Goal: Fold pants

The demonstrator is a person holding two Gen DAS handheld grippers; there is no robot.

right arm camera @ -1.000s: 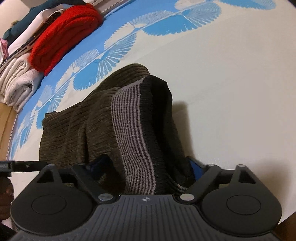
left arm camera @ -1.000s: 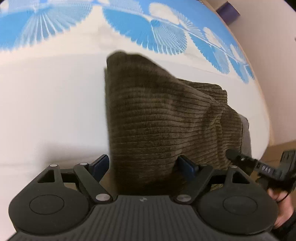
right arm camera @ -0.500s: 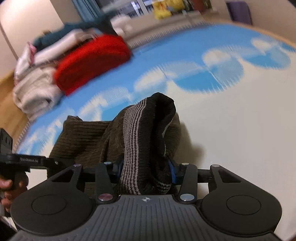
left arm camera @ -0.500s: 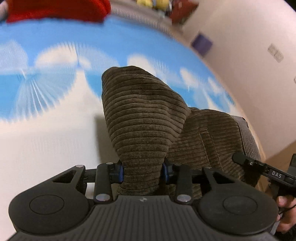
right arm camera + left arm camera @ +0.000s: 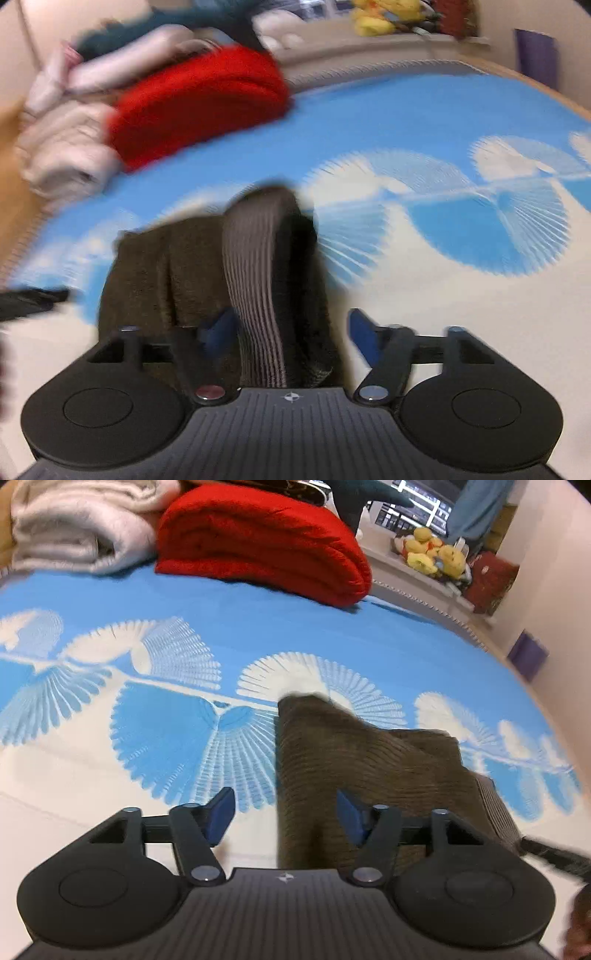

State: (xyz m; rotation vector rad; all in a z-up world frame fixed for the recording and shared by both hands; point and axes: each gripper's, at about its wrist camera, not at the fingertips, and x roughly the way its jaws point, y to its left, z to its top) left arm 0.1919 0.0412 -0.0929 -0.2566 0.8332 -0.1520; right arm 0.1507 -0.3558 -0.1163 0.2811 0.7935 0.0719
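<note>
The brown corduroy pants (image 5: pixel 354 760) lie bunched on the blue and white patterned bedspread (image 5: pixel 155 716). In the left wrist view my left gripper (image 5: pixel 286 814) is open, its blue pads apart, with a raised fold of the pants between them. In the right wrist view the pants (image 5: pixel 207 273) show a striped grey waistband (image 5: pixel 258 280) running between the open jaws of my right gripper (image 5: pixel 291 332). The fabric touches neither pad firmly. The right view is blurred by motion.
A folded red blanket (image 5: pixel 266 542) and pale folded towels (image 5: pixel 74 524) lie at the far side of the bed. Yellow plush toys (image 5: pixel 436 554) sit on a shelf beyond. A wall (image 5: pixel 554 602) with a purple item (image 5: pixel 526 657) stands at right.
Half a second ago both grippers were shut on the pants and held them up. Now both are open and the pants have dropped back to the bedspread.
</note>
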